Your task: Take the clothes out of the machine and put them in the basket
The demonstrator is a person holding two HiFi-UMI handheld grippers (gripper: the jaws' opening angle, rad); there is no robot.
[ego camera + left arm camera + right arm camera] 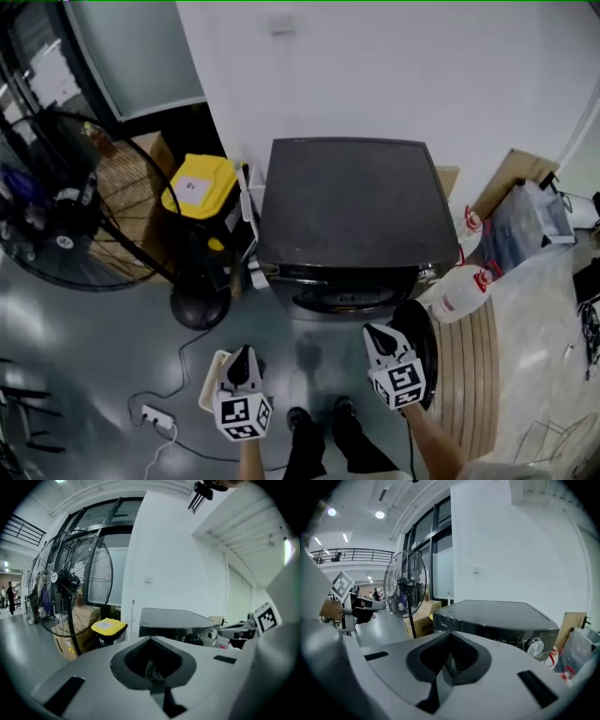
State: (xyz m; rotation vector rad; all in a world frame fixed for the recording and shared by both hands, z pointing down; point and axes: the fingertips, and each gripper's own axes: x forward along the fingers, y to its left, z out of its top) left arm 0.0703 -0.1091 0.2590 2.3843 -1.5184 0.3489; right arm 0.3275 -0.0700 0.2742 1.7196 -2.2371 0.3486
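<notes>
The dark washing machine [352, 202] stands against the white wall, its round door [424, 349] swung open to the right of the front opening [342, 298]. No clothes show. My left gripper [242, 358] hangs shut and empty over the floor in front of the machine's left corner. A pale object [212, 380] lies partly hidden under it. My right gripper [377, 335] is shut and empty next to the open door. The left gripper view has its closed jaws [152, 641] aimed at the machine [173, 618]. The right gripper view shows shut jaws [449, 637] before the control panel [506, 637].
A big floor fan [66, 202] and a yellow-lidded bin [199, 186] stand left of the machine. A power strip [155, 417] with its cable lies on the floor at the lower left. White bottles [464, 286], cardboard and a slatted wooden board [469, 366] sit at the right. The person's feet [319, 422] are below.
</notes>
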